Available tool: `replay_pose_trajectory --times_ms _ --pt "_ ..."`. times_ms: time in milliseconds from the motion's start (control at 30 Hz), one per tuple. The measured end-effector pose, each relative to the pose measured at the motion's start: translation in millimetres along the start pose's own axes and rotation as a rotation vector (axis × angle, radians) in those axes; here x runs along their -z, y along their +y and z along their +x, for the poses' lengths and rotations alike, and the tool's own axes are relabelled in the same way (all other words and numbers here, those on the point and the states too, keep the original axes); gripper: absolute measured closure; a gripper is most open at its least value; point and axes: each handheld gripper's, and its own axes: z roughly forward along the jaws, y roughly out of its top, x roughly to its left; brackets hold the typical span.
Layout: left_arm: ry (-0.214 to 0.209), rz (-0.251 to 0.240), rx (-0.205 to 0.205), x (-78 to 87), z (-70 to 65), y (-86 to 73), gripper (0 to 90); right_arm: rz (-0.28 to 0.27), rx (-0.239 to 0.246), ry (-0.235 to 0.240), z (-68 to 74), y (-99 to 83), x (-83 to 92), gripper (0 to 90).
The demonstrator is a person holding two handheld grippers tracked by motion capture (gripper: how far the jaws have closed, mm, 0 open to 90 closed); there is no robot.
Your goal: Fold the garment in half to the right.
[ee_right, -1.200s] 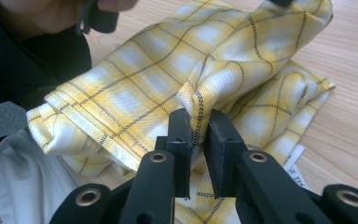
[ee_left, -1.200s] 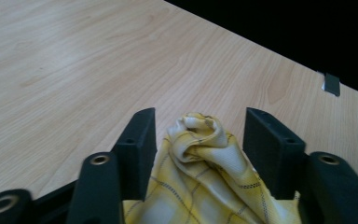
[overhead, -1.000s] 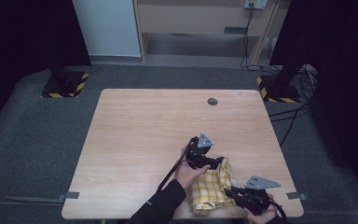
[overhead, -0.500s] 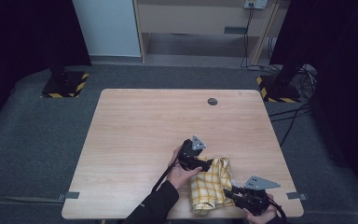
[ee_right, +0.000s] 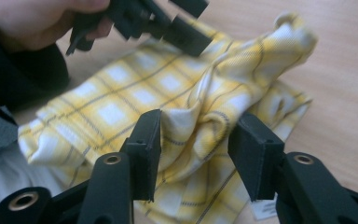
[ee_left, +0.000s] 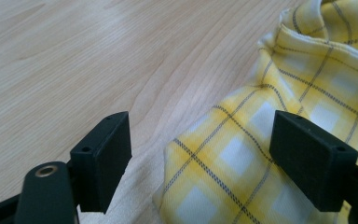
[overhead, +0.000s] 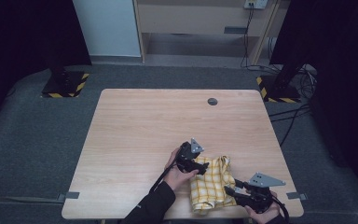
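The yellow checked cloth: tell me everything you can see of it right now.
The yellow checked cloth is woven fabric, yellow and white squares crossed by thin dark lines, with a stitched hem. It lies rumpled and loosely folded on the wooden table near its front edge. The right tongs have just been opening, a bunched ridge between their jaws. The left tongs stand open over one corner.

Light wood bench (overhead: 135, 140): yellow checked cloth (overhead: 209, 184) lies rumpled at near right edge; small dark round disc (overhead: 212, 101) at far right.
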Motion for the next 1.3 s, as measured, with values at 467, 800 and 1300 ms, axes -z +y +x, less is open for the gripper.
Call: replay_pose_trajectory --times_ms 467,800,1300 --pt "-0.015 0.015 -0.01 4.5 2.9 -5.9 18.9 -0.024 0.015 -0.047 -18.8 30.9 -26.7 44.4" --pt "-0.037 0.008 0.007 6.7 6.4 -12.9 18.3 0.067 -0.04 -0.073 -42.1 20.6 -56.1 43.0" --pt "-0.003 0.011 0.025 9.1 15.7 -6.2 17.3 0.001 0.006 -0.043 -22.3 30.4 -54.1 39.6"
